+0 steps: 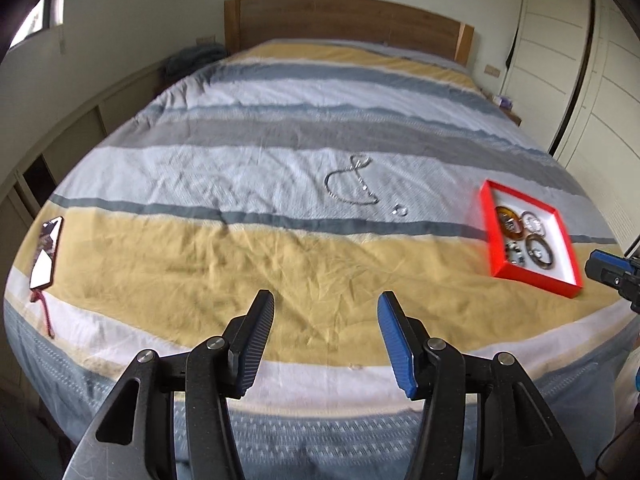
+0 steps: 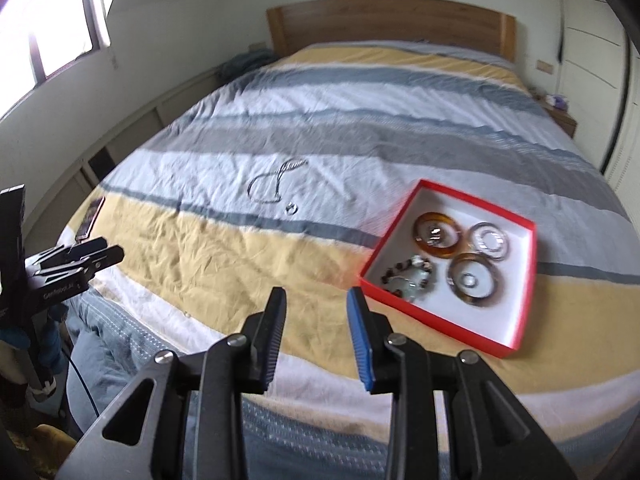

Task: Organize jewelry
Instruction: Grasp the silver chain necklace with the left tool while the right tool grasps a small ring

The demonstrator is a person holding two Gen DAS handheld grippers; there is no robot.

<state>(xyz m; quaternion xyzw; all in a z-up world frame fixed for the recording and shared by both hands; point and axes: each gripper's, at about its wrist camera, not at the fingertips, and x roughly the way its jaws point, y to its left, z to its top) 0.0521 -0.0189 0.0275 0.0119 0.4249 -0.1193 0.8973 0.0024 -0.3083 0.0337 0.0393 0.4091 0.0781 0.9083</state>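
Blur, small detail and cut-off edges

In the left wrist view the red box [image 1: 494, 236] is smeared along its left wall, and the bracelets [image 1: 524, 240] inside blur together; the small ring [image 1: 399, 210] at 4 o'clock from the chain necklace [image 1: 352, 180] is too tiny to make out. The right hand-held gripper [image 1: 612, 276] is cut off at the 3 o'clock edge. In the right wrist view the phone [image 2: 91, 216] is mostly hidden at a steep angle, and the beaded bracelet [image 2: 408, 276] is blurred.
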